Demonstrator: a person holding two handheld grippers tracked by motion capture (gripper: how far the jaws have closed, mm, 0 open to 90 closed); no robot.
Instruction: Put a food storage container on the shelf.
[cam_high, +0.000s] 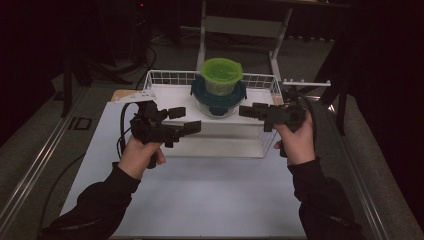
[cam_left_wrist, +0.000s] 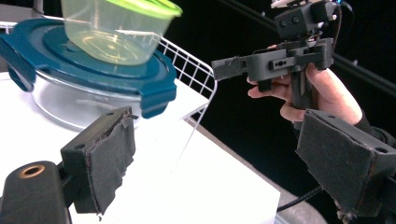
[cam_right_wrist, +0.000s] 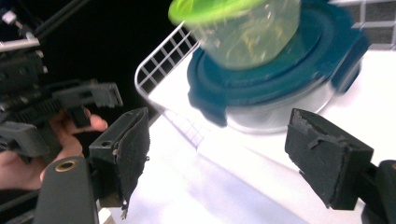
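A clear tub with a green lid (cam_high: 222, 75) stands on a glass bowl with a blue clip lid (cam_high: 218, 100), inside a white wire basket (cam_high: 165, 78). My left gripper (cam_high: 184, 120) is left of the stack, pointing right, jaws open and empty. My right gripper (cam_high: 248, 112) is right of it, pointing left, also open and empty. In the left gripper view my own left gripper (cam_left_wrist: 224, 158) frames the basket corner; the blue-lidded bowl (cam_left_wrist: 93, 70) is up left and the right gripper (cam_left_wrist: 226, 67) up right. In the right gripper view the right gripper (cam_right_wrist: 224, 154) faces the bowl (cam_right_wrist: 275, 88).
The basket sits at the far edge of a white tabletop (cam_high: 200, 195), its near side low. A metal frame (cam_high: 240, 25) stands on the dark floor behind. Rails run along the table's left and right edges. Cables trail from both grippers.
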